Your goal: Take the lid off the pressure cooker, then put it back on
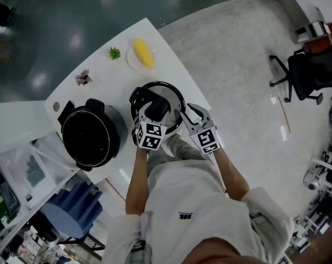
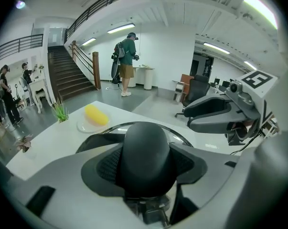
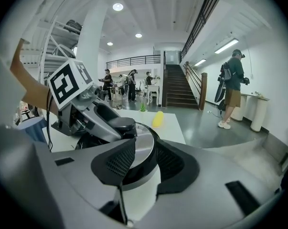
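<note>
Pressure-cooker lid [image 1: 168,95], head view: off its pot [image 1: 91,137] and over the near edge of the white table [image 1: 99,89]. The open black pot stands apart from it at eight o'clock. Whether the lid rests on the table cannot be told. The left gripper [image 1: 153,117] reaches in from six o'clock onto the lid's black knob [image 1: 158,109]. The right gripper [image 1: 189,114] meets the rim at four o'clock. A plate [image 1: 130,59] with a yellow object [image 1: 143,53] lies at twelve o'clock of the lid, with a small green plant [image 1: 114,53] beside it. Left gripper view: jaws partly closed, both pads pressed against opposite sides of the knob [image 2: 146,154], which fills the gap between them. The right gripper [image 2: 215,112] shows at two o'clock and the yellow object [image 2: 96,114] at ten o'clock. Right gripper view: jaws closed on the rim of the lid [image 3: 143,147], one pad over its silver top and the other outside its black edge. The left gripper [image 3: 93,113] is on the knob at ten o'clock.
</note>
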A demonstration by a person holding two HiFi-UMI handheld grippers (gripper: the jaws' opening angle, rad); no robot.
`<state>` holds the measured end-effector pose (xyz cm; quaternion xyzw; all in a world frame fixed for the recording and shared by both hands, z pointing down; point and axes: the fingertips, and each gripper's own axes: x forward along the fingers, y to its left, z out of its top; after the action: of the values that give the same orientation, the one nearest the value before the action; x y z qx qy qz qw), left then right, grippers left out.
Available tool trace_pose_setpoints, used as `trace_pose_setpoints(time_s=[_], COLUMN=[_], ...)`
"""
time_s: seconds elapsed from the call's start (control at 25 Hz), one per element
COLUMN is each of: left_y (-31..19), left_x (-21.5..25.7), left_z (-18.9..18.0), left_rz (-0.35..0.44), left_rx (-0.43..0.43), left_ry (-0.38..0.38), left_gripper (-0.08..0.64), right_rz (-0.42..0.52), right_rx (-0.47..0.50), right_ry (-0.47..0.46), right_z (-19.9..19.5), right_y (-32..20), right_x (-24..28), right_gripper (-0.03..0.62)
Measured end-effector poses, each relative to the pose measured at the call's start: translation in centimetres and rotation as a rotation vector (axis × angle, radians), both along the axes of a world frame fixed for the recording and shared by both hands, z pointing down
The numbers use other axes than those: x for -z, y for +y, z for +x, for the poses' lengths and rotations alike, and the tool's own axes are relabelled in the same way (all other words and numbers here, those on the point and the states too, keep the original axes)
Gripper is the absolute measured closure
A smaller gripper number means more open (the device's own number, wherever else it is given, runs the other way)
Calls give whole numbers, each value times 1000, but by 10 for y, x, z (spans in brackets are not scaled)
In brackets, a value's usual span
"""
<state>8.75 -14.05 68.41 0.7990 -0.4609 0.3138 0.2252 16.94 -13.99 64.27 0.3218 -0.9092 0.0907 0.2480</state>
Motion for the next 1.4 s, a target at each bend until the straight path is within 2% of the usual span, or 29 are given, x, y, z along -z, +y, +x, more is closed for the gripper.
trace_pose_setpoints(time_s=[0.64,1.04,1.24,1.4], left_y=[10,13,12,15], left_x=[-34,-38,-32,-18], left_z=[3,1,-2,-5], left_rz=[-22,14,13,33], left_rx=[-19,-25,-18,-20], left_ry=[-15,-15,-24,-16], left_gripper=[270,267,208,204], right_rz=[-26,-22,-13,-5], right_rx=[-8,-32,-46,-57], right_ry=[46,54,48,37], right_z=[-2,-2,-4,-5], right_y=[12,21,24,28], right_x=[-33,-33,-26,-20], right_gripper=[466,465,457,454])
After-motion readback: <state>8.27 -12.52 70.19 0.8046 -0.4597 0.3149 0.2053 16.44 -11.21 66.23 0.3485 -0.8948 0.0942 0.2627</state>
